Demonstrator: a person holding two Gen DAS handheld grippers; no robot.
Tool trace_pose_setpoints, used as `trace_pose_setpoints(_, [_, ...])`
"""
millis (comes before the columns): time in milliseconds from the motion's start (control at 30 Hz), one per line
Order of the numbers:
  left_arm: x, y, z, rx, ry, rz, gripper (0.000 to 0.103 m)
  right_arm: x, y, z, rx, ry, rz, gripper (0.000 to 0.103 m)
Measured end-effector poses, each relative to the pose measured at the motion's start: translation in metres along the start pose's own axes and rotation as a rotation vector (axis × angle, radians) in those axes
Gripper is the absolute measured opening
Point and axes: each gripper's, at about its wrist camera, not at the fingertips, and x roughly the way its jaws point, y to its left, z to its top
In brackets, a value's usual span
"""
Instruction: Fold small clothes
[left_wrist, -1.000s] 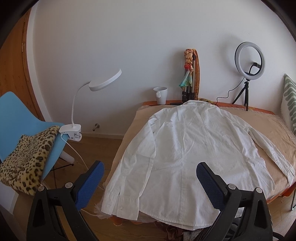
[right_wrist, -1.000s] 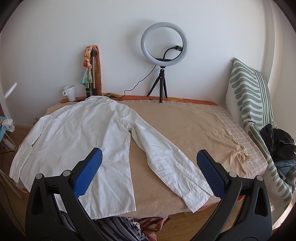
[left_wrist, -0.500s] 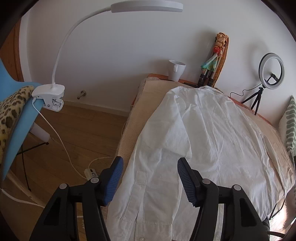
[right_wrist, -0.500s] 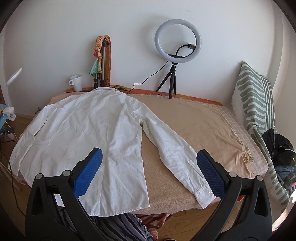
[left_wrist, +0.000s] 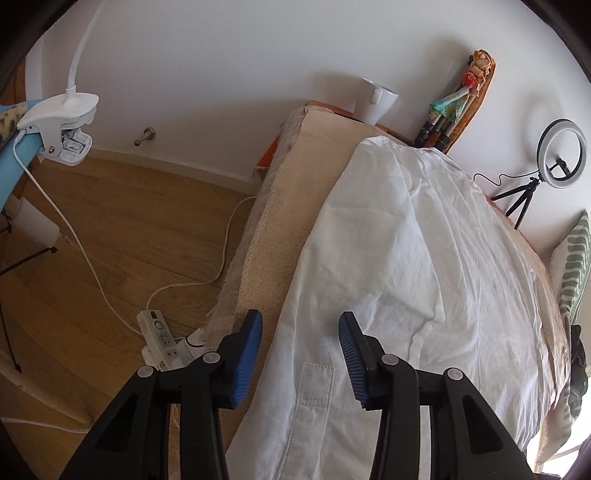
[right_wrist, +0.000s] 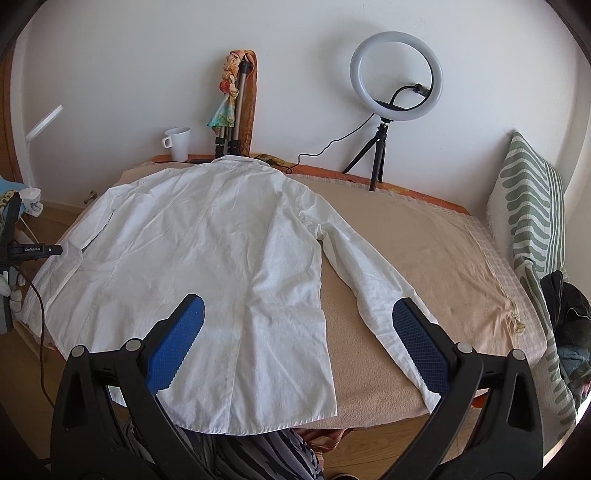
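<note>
White shirt (right_wrist: 207, 258) lay flat, back up, on bed (right_wrist: 424, 251), spread for folding. I held left gripper (left_wrist: 301, 350) half open over left sleeve cuff, empty. Right gripper (right_wrist: 299, 343) wide open, empty, waiting above hem.

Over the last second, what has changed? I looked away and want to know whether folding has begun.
The left tool swung down over the white shirt's left sleeve near the cuff, its fingers narrowing from wide open but gripping nothing yet. The right tool eased slightly closer, open wide. The shirt lies flat on the bed, unfolded; mug and ring light unchanged.
</note>
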Motion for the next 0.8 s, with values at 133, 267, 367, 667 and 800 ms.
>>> trace_pose_setpoints(133, [0.007, 0.002, 0.001, -0.015, 0.008, -0.03, 0.03, 0.022, 0.02, 0.012, -0.006, 0.009, 0.061, 0.103])
trace_pose_setpoints(267, [0.01, -0.001, 0.004, -0.031, -0.011, -0.059, 0.01, 0.04, 0.039, 0.015, -0.031, 0.024, 0.092, 0.103])
trace_pose_setpoints(367, [0.005, -0.005, 0.008, -0.046, -0.052, -0.103, 0.001, 0.054, 0.048, 0.014, -0.055, 0.047, 0.111, 0.103])
trace_pose_setpoints(667, [-0.025, -0.059, 0.011, 0.055, -0.128, -0.188, 0.0, 0.094, 0.043, 0.019, 0.005, 0.122, 0.217, 0.103])
trace_pose_setpoints(800, [-0.033, -0.099, 0.005, 0.13, -0.133, -0.229, 0.0, 0.123, 0.033, 0.022, 0.126, 0.182, 0.352, 0.103])
